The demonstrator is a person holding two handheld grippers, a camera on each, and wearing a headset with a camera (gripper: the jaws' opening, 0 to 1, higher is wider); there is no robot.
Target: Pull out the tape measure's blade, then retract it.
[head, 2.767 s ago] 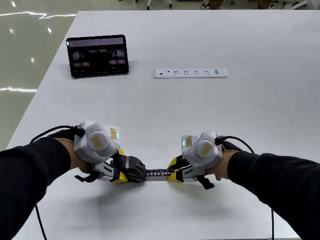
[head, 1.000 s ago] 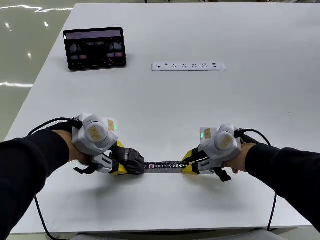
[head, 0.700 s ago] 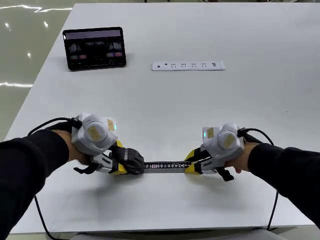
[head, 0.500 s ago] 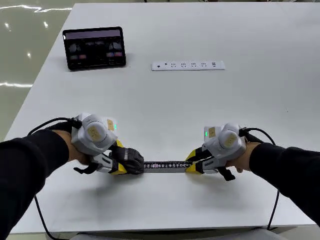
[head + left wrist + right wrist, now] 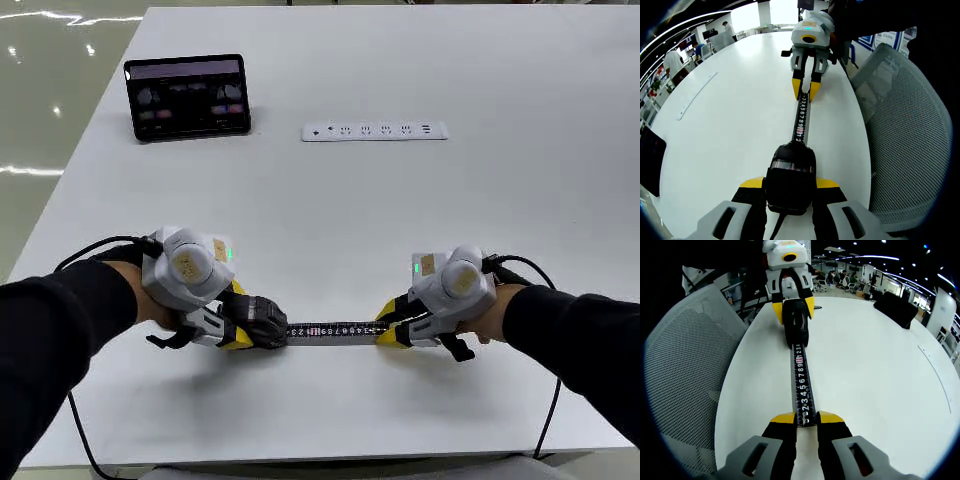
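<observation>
The tape [image 5: 262,322] is held by the L gripper [image 5: 240,335]. Its fingers [image 5: 752,182] are closed tight on the black tape, one on each side. The tape is kept low on the worktop [image 5: 400,220], near the front edge. The blade [image 5: 330,329] is out a short way & is stretched straight along the worktop, from the tape to the R gripper [image 5: 385,333]. The blade's tip is pinched by the R fingers [image 5: 785,419], which are closed on it. Numbers can be read on the blade. At the back, well apart from the tape, a tablet [image 5: 187,96] & a power strip [image 5: 375,131] are laid. A mesh chair [image 5: 900,125] is seen beside the worktop.
</observation>
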